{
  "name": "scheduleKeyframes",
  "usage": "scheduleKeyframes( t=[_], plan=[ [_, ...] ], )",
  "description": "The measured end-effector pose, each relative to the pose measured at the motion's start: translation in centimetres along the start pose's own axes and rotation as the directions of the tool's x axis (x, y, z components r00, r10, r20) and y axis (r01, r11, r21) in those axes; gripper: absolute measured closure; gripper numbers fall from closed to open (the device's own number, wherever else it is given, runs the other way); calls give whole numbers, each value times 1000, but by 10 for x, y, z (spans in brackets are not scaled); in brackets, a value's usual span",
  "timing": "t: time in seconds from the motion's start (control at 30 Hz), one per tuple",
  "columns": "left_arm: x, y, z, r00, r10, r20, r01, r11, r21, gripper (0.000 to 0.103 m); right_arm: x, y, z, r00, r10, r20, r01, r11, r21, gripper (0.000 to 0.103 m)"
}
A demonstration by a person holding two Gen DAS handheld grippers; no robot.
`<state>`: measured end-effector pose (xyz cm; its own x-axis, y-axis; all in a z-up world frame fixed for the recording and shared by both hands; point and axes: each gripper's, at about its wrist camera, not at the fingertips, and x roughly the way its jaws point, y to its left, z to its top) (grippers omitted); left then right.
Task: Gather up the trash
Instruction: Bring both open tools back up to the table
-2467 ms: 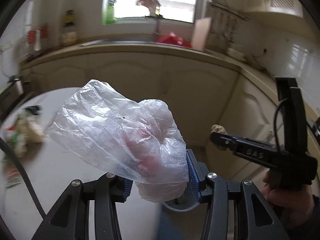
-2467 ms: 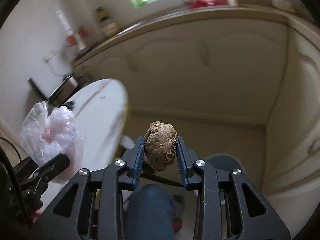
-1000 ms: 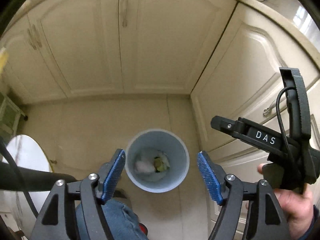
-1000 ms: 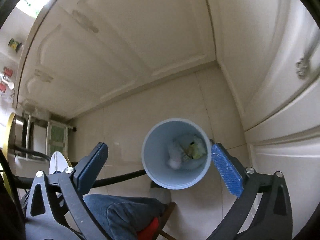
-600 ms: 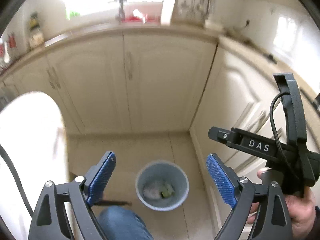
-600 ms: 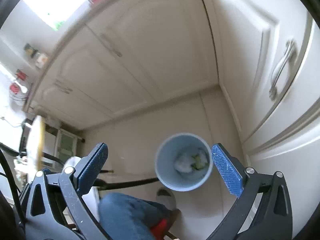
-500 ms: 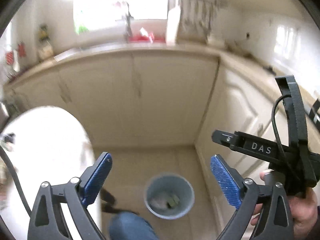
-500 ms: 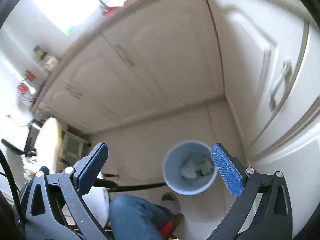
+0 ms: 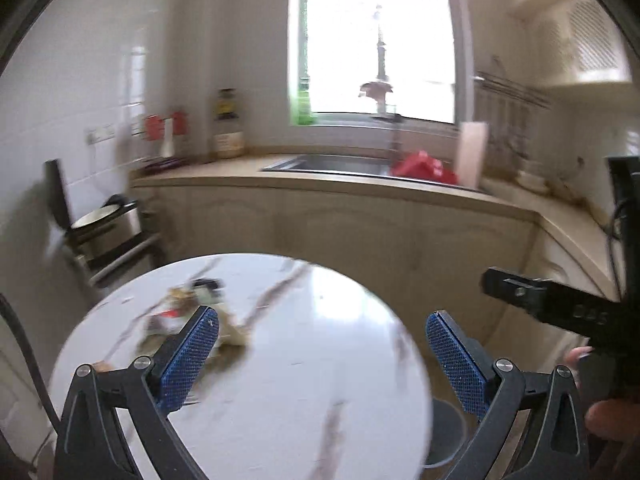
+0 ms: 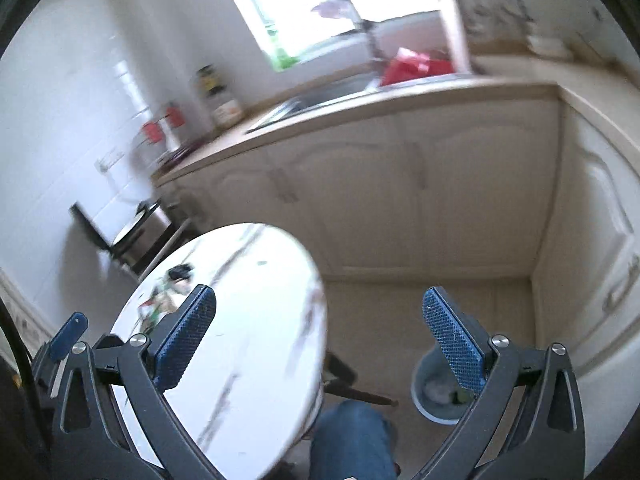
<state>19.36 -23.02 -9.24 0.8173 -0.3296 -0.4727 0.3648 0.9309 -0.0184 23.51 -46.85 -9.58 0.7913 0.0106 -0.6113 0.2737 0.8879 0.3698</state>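
A round white marble table (image 9: 304, 384) (image 10: 248, 344) carries a blurred pile of trash (image 9: 188, 312) (image 10: 164, 296) on its far left part. My left gripper (image 9: 322, 316) hovers above the table, its jaws opening wide with nothing between them. My right gripper (image 10: 318, 294) is open and empty, over the table's right edge and the floor. A pale blue bin (image 10: 418, 376) (image 9: 448, 432) stands on the floor right of the table, with trash inside. A hand (image 9: 608, 416) holds the right gripper's handle at the right edge of the left wrist view.
Cream cabinets (image 10: 400, 200) run along the back and right. The counter (image 9: 360, 184) has a sink, a red bag (image 9: 424, 168) and a board. A cooker (image 9: 108, 220) sits on a rack at left. A jeans-clad knee (image 10: 352, 436) is beside the table.
Both grippers rose from over the bin and swung up toward the table. The plastic bag and brown lump held earlier are out of the jaws. The left jaws spread wider.
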Motion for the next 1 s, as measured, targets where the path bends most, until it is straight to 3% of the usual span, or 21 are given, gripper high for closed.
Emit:
scheduleKeyframes(
  t=[0.23, 0.57, 0.77, 1.0],
  plan=[
    [-64, 60, -13, 989, 147, 11, -145, 983, -115, 1, 2, 110, -12, 997, 73, 12, -70, 980, -185, 0],
    [-119, 112, -36, 954, 298, -15, -292, 925, -243, 1, 21, 207, -42, 987, 157, -43, -161, 922, -351, 0],
    [-124, 123, -40, 943, 331, -45, -330, 903, -274, 1, 31, 232, -52, 982, 175, -70, -188, 900, -394, 0],
    [-110, 135, -38, 945, 323, -58, -326, 906, -271, 1, 40, 236, -56, 982, 165, -89, -187, 899, -397, 0]
  ],
)
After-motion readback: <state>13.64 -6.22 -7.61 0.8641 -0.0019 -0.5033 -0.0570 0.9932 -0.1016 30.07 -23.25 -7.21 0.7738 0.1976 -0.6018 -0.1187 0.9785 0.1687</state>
